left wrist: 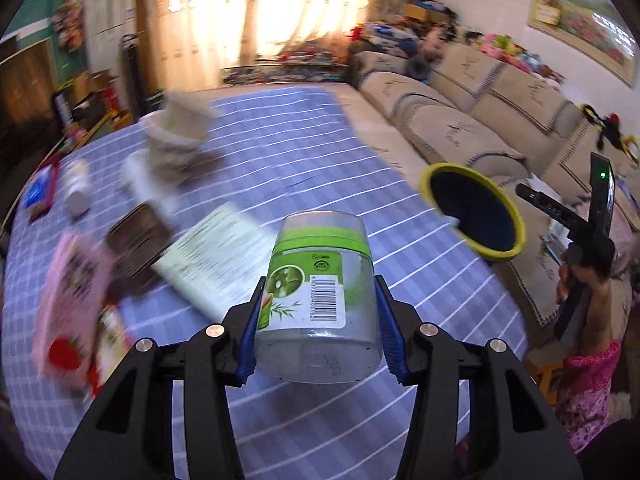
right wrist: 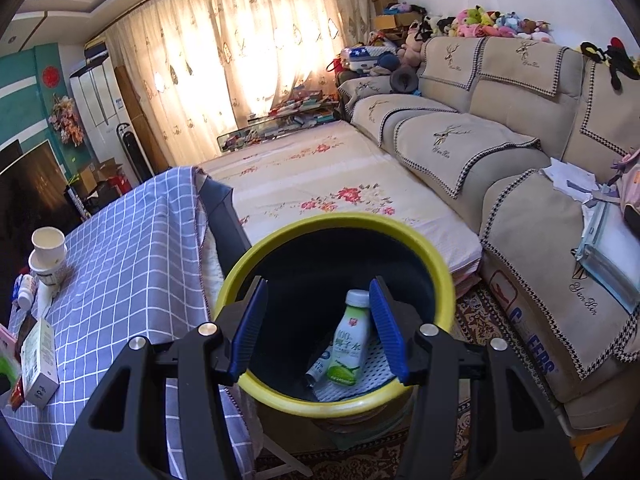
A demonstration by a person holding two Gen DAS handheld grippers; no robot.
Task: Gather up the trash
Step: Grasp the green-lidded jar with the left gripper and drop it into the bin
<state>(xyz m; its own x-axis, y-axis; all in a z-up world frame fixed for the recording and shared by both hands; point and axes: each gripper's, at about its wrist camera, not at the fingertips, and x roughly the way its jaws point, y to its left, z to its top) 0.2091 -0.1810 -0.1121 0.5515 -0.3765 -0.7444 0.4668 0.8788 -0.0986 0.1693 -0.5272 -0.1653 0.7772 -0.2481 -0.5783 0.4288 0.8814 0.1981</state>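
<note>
My left gripper (left wrist: pixel 320 280) is shut on a clear plastic jar (left wrist: pixel 320 240) with a green band and label, held up over the blue checked table (left wrist: pixel 304 152). A yellow-rimmed black bin (left wrist: pixel 472 212) stands off the table's right edge. In the right wrist view the bin (right wrist: pixel 280 394) sits just below my right gripper (right wrist: pixel 320 304). Its blue pads are apart over the near rim, with nothing pressed between them. Inside the bin lie a white and green drink bottle (right wrist: pixel 348 344) and a small tube (right wrist: pixel 318 368). A person's hand (left wrist: pixel 580 276) holds the right gripper at the far right of the left wrist view.
On the table lie stacked paper cups (left wrist: pixel 180 132), a long white box (left wrist: pixel 212 256), a pink carton (left wrist: pixel 72 304), a brown packet (left wrist: pixel 138 240) and a small white bottle (left wrist: pixel 78 192). A beige sofa (right wrist: pixel 500 128) runs along the right. A flowered mat (right wrist: pixel 320 176) lies beyond the bin.
</note>
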